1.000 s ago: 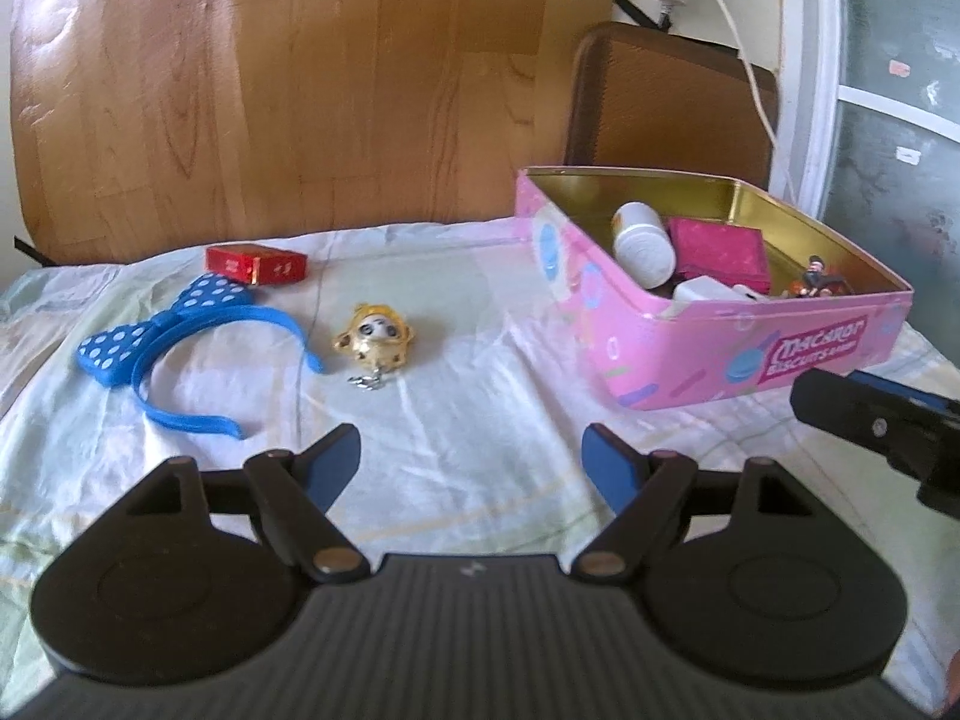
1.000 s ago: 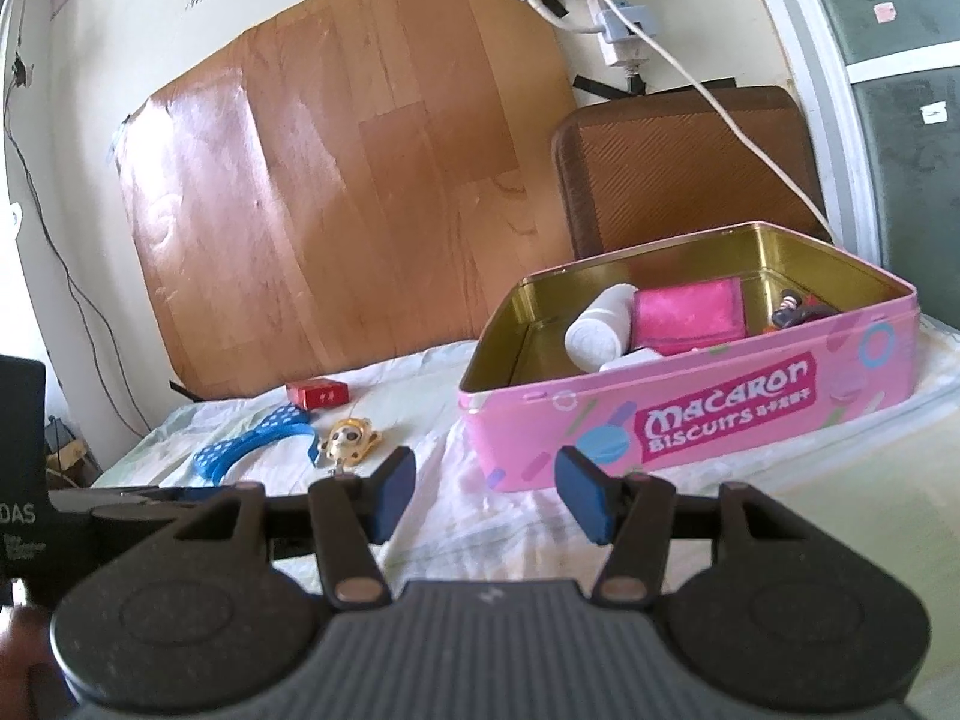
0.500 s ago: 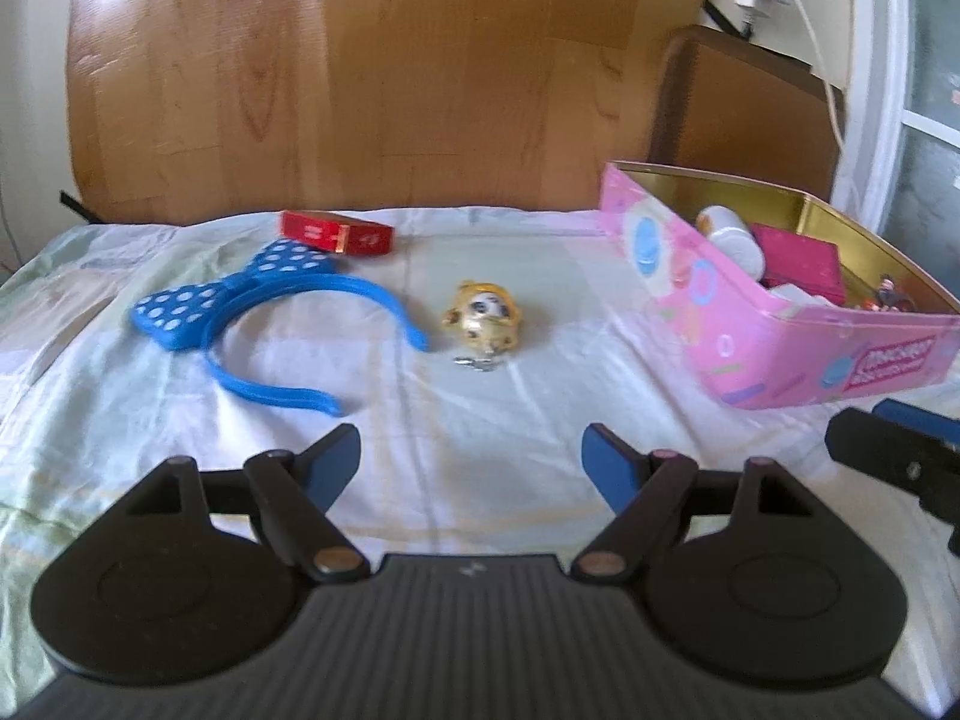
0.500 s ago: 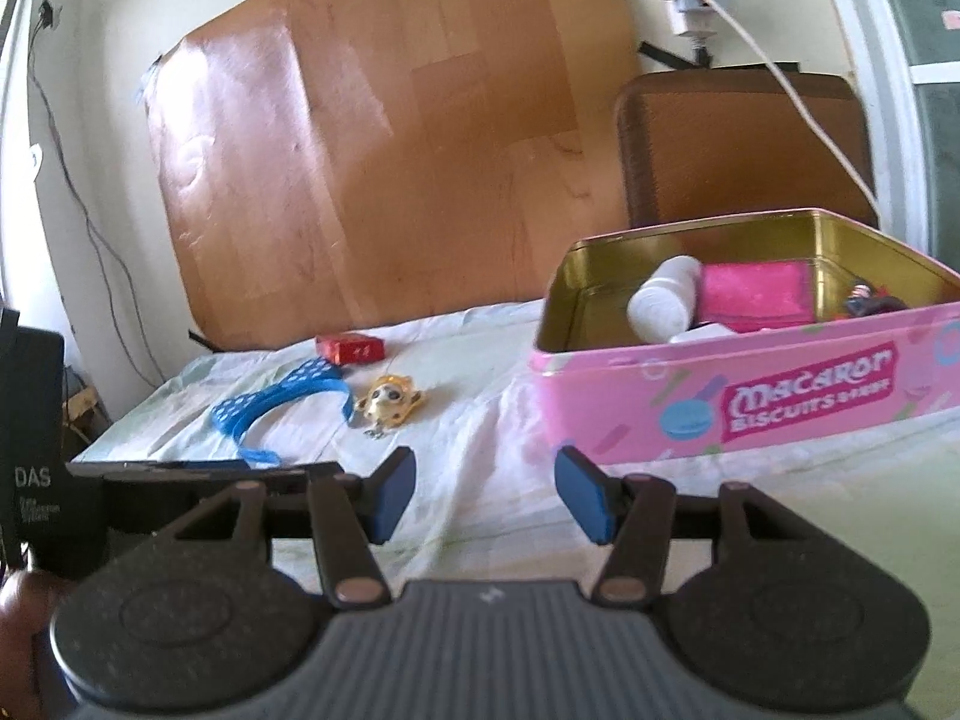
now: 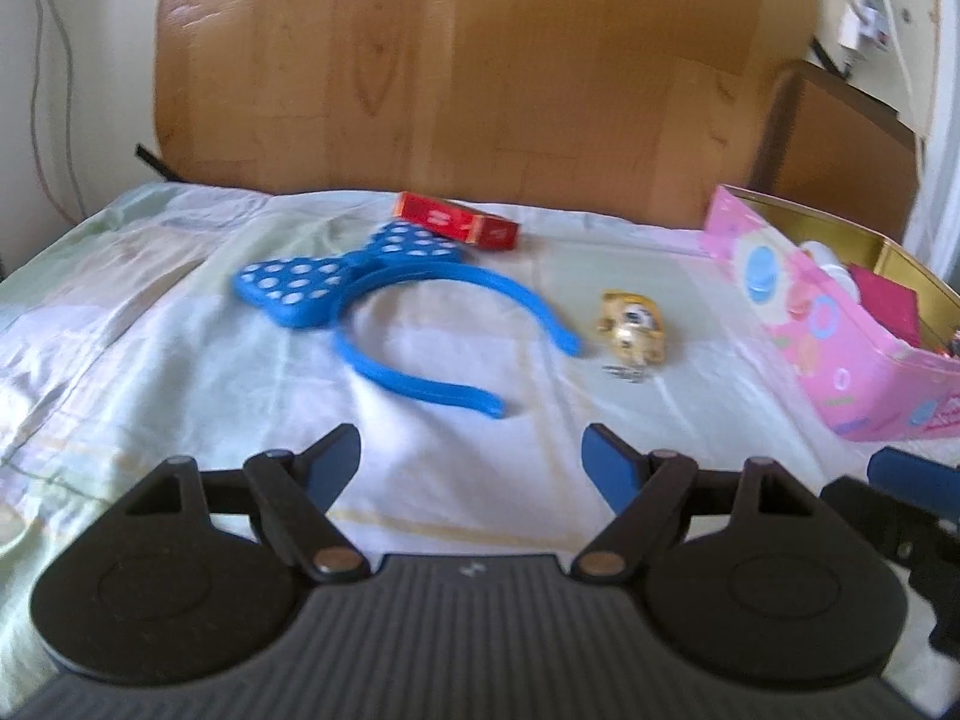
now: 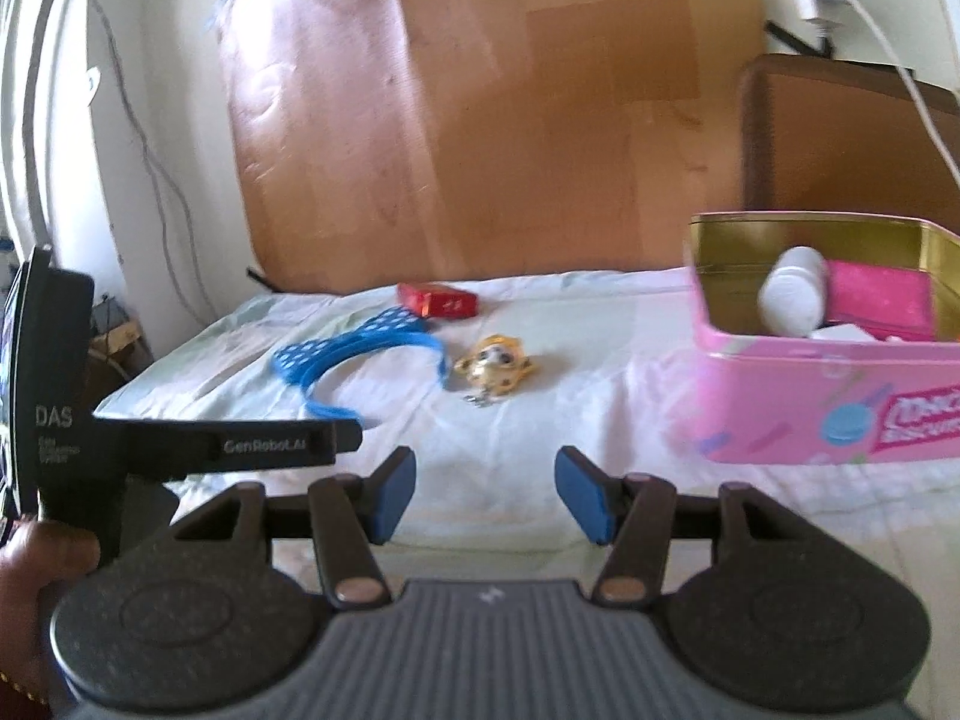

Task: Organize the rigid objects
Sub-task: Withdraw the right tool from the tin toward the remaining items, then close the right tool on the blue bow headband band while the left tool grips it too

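Note:
A blue polka-dot bow headband [image 5: 384, 294] [image 6: 354, 348], a small red box [image 5: 456, 227] [image 6: 438, 300] and a yellow toy figure [image 5: 633, 330] [image 6: 495, 363] lie on the light cloth. A pink Macaron biscuit tin [image 5: 840, 348] [image 6: 828, 390] stands open at the right, holding a white bottle [image 6: 792, 291] and a pink box [image 6: 876, 300]. My left gripper [image 5: 471, 465] is open and empty, short of the headband. My right gripper [image 6: 485, 492] is open and empty, short of the toy.
A wooden board [image 5: 456, 72] leans against the wall behind the cloth-covered surface [image 5: 180, 360]. A brown chair back [image 6: 840, 138] stands behind the tin. A white cable [image 6: 924, 102] hangs from the wall at the right. The left gripper's body [image 6: 198, 444] shows in the right wrist view.
Both grippers have swung left and moved forward: the headband, red box and toy now sit nearer the middle, the tin further right. Both stay open.

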`<state>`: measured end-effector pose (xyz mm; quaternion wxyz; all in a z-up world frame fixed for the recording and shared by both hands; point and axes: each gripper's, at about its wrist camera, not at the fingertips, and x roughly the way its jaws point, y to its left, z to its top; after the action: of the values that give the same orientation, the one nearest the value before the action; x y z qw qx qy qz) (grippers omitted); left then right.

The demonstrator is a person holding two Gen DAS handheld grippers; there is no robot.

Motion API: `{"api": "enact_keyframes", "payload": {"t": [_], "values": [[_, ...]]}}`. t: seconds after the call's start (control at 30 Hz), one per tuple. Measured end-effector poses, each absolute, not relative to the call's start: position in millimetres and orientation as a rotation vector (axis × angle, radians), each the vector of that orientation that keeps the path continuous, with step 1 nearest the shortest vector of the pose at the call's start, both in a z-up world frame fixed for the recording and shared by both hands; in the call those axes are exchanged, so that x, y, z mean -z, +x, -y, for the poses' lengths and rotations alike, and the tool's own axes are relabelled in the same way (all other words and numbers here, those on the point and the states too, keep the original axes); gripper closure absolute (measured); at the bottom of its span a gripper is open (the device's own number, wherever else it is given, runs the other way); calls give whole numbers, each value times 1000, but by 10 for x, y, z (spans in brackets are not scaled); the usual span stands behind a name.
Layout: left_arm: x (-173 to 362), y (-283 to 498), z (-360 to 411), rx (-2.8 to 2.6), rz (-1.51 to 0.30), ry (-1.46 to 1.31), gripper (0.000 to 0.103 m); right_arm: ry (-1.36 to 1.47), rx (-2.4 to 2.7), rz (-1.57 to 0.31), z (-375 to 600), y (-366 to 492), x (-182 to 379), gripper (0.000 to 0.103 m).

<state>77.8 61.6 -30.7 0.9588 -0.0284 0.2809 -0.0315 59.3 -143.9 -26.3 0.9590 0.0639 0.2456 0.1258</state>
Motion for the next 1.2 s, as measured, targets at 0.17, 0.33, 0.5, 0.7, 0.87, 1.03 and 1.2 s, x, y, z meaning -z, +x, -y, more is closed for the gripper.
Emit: {"api": "enact_keyframes", "payload": {"t": [0.17,0.33,0.5,0.7,0.87,1.03,1.2], "values": [[332,827,-807,24,-573,-83,20,100,-291,-520,1261,717,288,50],[350,881,-967,-12,-575,-107,20,74,-319,-528,1098,851,288,50],[370,935,-1089,-18,-584,-139,20,55,-334,-525,975,992,275,50],[358,957,-1223,-50,-556,-192,20,33,-332,-529,907,1186,269,50],[374,1002,-1404,-84,-551,-295,20,1,-334,-517,810,1421,254,51],[364,1017,-1389,-92,-543,-290,20,-106,-327,-492,624,1797,229,53],[359,1009,-1397,-94,-539,-288,20,-153,-324,-608,485,2400,303,59]]}}
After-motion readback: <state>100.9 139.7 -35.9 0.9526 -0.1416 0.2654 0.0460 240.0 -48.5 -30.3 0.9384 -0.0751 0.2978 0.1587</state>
